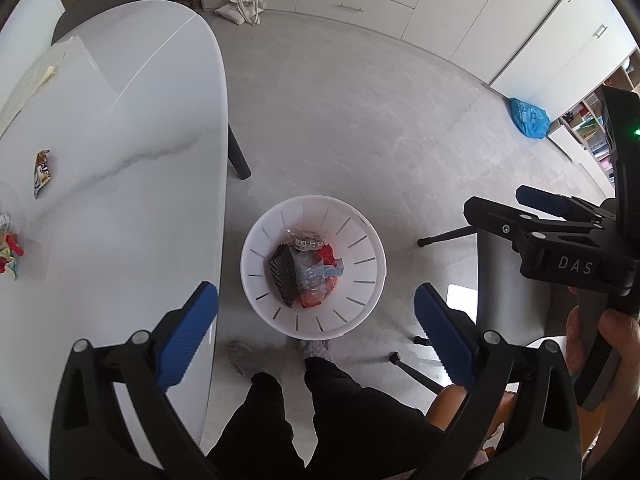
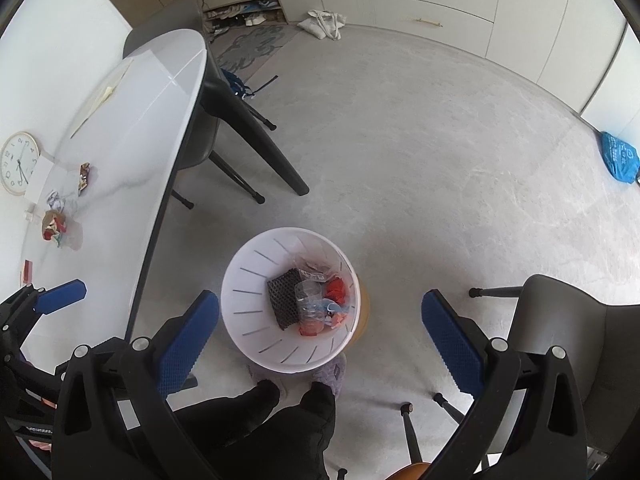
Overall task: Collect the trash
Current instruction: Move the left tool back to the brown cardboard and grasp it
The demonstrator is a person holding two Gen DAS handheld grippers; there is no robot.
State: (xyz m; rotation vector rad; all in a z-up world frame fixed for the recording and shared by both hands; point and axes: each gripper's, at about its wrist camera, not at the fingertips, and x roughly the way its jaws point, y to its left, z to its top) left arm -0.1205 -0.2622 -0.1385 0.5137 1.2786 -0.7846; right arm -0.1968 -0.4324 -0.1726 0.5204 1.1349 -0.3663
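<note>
Blue ribbed pads are framing both of my views, and I am seeing the left gripper (image 1: 316, 320) standing wide apart with nothing between its fingers, pointing steeply down at the floor. I am reading the right gripper (image 2: 320, 320) the same way: spread wide, empty, hanging above the same spot. Just beyond the pads, a person's dark trouser legs (image 1: 320, 412) and grey slippers (image 1: 316, 349) are showing at the near rim of a white slotted bin (image 1: 256, 236), which is sitting on the grey floor (image 1: 380, 140) beside the edge of the white table (image 1: 120, 200). Inside the bin I am seeing collected trash: a black mesh piece (image 1: 285, 276), clear plastic and red and orange scraps. More trash is lying on the table, well apart from the bin: a crumpled colourful wrapper (image 2: 54, 228), a small flat packet (image 2: 85, 176) and a crumpled bit of paper (image 2: 56, 200). A round wall clock (image 2: 19, 163) is lying further along the tabletop. Farther off, a blue bag (image 2: 620, 158) and a white tote bag (image 2: 326, 24) are resting on the floor near the pale cabinets (image 2: 436, 0).
</note>
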